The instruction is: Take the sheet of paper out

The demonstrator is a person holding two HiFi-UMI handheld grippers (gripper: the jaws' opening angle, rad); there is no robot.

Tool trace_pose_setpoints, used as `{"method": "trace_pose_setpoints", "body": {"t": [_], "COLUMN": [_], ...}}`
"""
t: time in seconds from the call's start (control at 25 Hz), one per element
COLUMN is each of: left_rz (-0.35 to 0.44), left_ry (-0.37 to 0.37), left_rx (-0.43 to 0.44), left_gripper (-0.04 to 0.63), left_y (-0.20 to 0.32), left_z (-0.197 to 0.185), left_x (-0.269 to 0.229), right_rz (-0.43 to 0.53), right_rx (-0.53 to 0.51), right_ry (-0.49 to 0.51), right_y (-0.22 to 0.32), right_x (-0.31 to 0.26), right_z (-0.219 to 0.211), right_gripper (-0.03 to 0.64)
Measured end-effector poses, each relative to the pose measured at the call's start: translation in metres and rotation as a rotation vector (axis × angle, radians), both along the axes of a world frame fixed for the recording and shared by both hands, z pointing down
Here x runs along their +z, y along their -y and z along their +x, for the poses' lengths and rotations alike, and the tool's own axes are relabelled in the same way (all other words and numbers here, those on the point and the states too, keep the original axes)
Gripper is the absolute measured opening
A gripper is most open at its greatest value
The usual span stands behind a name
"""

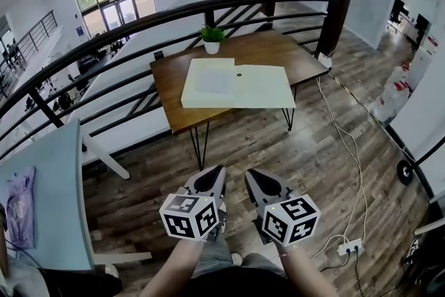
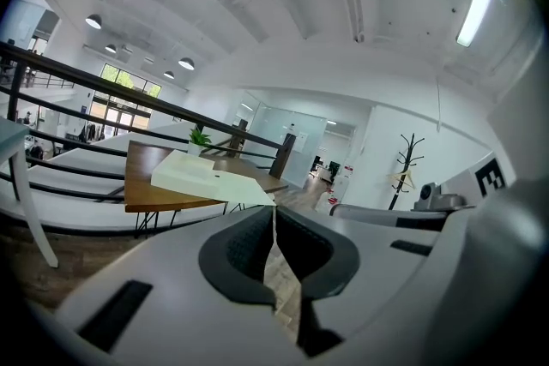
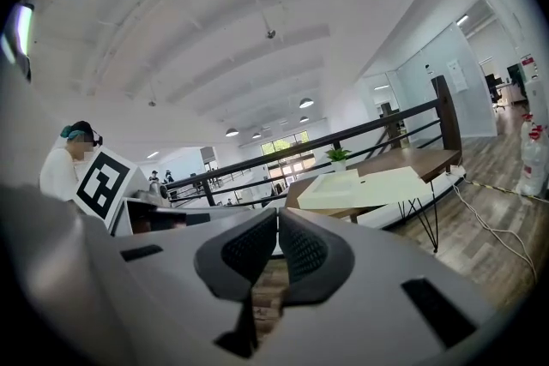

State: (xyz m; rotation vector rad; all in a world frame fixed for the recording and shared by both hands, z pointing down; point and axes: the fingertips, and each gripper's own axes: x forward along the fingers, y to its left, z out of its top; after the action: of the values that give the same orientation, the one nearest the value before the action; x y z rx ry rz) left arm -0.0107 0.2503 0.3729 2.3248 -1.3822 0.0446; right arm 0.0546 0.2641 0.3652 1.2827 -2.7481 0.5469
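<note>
Brown wood table [image 1: 170, 83] on thin black legs. Cream-white box [image 1: 208, 83], one tiny dark dot on the flap. Green plant [image 1: 212, 33] in a white pot. Black railing [image 1: 139, 24]. Grey-brown plank floor [image 1: 313, 163], white cables [image 1: 356, 170] across it. Light grey left gripper [image 1: 211, 176] and right gripper [image 1: 259, 179], black dimpled pads [image 2: 244, 249], white cubes [image 1: 189, 215] with black square markers.

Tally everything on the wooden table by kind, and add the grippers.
Plant: 1
White box: 1
Grippers: 2 (left gripper, right gripper)
Total: 4
</note>
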Motion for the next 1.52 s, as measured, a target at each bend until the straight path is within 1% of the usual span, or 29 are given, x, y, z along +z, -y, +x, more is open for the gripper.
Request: {"method": "trace_pose_setpoints", "body": {"t": [0.2, 0.48, 0.68, 0.84, 0.96, 1.04, 1.28, 1.52], "left_rz": [-0.012, -0.024, -0.022, -0.049, -0.037, -0.032, -0.064, -0.097], "left_ry": [-0.005, -0.011, 0.012, 0.005, 0.031, 0.037, 0.019, 0.016], "left_rx": [0.017, 0.026, 0.063, 0.101, 0.148, 0.161, 0.167, 0.145], "left_gripper": [0.025, 0.025, 0.025, 0.025, 0.025, 0.025, 0.025, 0.025], "left_y": [0.051, 0.141, 0.195, 0.236, 0.255, 0.264, 0.286, 0.307], "left_z": [-0.006, -0.034, -0.051, -0.06, -0.061, -0.063, -0.072, -0.079], "left_x": [0.006, 0.0, -0.003, 0.001, -0.002, -0.002, 0.008, 0.021], "right_rz": [-0.013, -0.02, -0.019, -0.02, -0.029, -0.034, -0.052, -0.045], "right_rx": [0.026, 0.074, 0.093, 0.114, 0.129, 0.131, 0.144, 0.157], "right_ry": [-0.014, -0.023, -0.022, -0.031, -0.034, -0.039, -0.046, -0.051], "right_y": [0.051, 0.14, 0.193, 0.232, 0.254, 0.264, 0.283, 0.306], "right_x": [0.008, 0.003, -0.004, -0.003, 0.0, 0.002, 0.007, 0.008], "right_z": [-0.005, -0.022, -0.041, -0.052, -0.059, -0.064, -0.067, -0.063], "right_gripper": [0.029, 0.029, 0.029, 0.029, 0.029, 0.029, 0.029, 0.029]}}
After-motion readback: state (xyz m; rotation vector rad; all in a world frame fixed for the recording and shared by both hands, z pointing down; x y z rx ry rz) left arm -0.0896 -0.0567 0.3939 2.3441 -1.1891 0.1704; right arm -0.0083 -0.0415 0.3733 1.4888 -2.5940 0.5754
